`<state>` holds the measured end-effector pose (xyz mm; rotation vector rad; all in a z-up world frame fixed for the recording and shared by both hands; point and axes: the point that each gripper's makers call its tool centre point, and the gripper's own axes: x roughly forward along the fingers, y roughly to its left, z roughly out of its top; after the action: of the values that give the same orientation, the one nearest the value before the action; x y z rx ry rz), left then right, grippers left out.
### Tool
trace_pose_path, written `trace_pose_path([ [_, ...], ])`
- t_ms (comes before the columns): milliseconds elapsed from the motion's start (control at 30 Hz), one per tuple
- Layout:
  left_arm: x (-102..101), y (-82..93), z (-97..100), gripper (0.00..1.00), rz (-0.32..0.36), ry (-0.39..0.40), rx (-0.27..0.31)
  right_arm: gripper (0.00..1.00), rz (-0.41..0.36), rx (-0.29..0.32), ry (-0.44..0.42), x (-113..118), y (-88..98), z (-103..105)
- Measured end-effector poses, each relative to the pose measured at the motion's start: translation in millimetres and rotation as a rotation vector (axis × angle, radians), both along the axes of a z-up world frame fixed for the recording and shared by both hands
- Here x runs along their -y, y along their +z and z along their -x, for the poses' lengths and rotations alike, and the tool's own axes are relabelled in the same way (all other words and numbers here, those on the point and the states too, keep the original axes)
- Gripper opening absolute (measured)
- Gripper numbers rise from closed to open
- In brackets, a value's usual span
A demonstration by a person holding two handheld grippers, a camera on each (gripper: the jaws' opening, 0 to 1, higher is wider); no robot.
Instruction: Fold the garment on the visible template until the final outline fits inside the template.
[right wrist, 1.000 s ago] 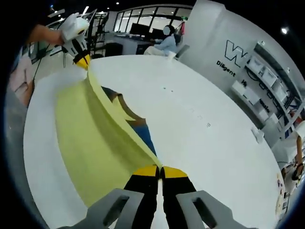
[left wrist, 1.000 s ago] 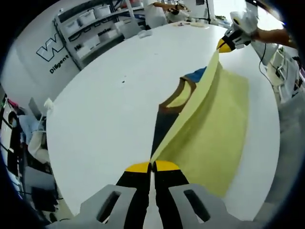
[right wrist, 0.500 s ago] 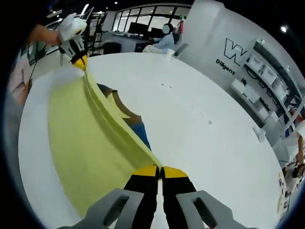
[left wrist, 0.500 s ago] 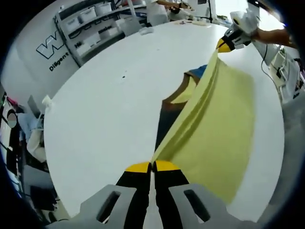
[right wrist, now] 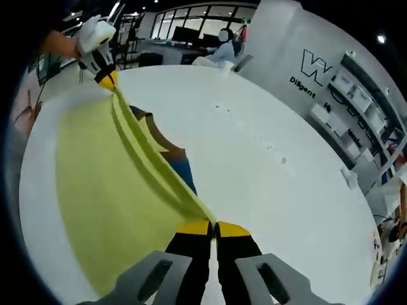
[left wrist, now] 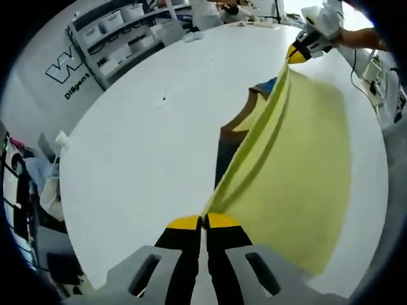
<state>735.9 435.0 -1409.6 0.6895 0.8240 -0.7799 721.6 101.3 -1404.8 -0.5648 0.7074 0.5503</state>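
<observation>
In the left gripper view, your left gripper rises from the bottom centre of the frame, its 2 yellow-tipped jaws pressed together on a corner of the yellow garment. From that pinch the garment climbs as a taut, folded edge toward the upper right of the frame, where your right gripper clamps the other end, with a hand behind it. The cloth hangs from this edge and fills the right half of the frame. Just left of the edge, at centre, a dark brown trimmed part and a blue patch lie on the round white table; whether these belong to the garment or to a template is unclear. In the right gripper view, the right gripper sits at bottom centre, jaws closed on the garment, which spreads across the left half of the frame. Its raised edge runs to the upper left, where the left gripper grips it. Shelving and wall lettering stand at the upper right.
</observation>
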Motion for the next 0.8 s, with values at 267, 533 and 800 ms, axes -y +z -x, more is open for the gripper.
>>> trace_pose_path([
  [267, -1, -9.3, -6.7, 0.01, -0.007, 0.016, -0.009, 0.0, 0.003, -0.021, 0.001, 1, -12.7, -3],
  [533, 1, -17.4, -4.8, 0.02, -0.005, 0.044, -0.04, 0.0, 0.043, -0.027, 0.046, 1, -19.3, -4],
  [800, -4, -14.1, -16.5, 0.12, -0.027, 0.03, 0.033, 0.15, 0.044, -0.005, 0.029, 10, -18.2, -4],
])
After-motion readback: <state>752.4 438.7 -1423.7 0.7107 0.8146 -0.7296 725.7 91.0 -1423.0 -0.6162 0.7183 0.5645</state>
